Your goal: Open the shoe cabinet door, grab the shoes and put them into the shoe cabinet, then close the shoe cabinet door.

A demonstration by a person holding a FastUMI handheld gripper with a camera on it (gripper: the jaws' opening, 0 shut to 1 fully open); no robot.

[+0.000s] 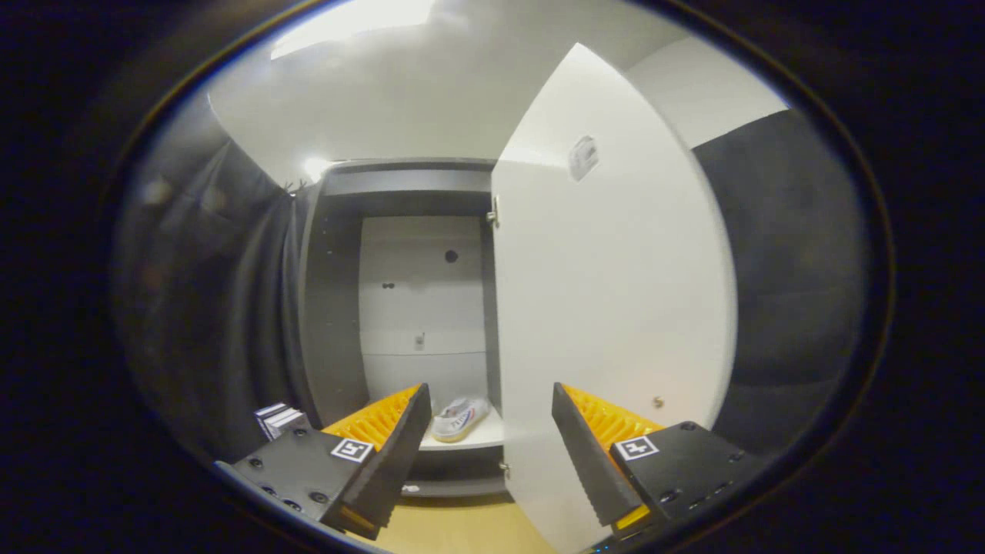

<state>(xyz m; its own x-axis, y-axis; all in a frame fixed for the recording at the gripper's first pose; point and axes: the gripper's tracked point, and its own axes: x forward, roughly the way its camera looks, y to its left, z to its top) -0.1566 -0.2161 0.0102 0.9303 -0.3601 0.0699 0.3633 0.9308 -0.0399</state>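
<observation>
The shoe cabinet [331, 308] stands ahead with dark side walls and a pale back panel. Its white door [616, 308] is swung open toward me on the right, hinged at the cabinet's right side. A white sneaker [459, 419] with a coloured stripe lies on the cabinet's bottom shelf [481, 440], just beyond the fingers and nearer the left one. My gripper [491, 400] is open with nothing between its fingers; the door's inner edge lies in the gap between them. A small knob [658, 401] shows low on the door, above the right finger.
A small stack of striped boxes [278, 419] sits on the floor left of the cabinet, behind the left finger. Wooden floor [454, 527] lies below the cabinet. Dark cloth walls flank both sides.
</observation>
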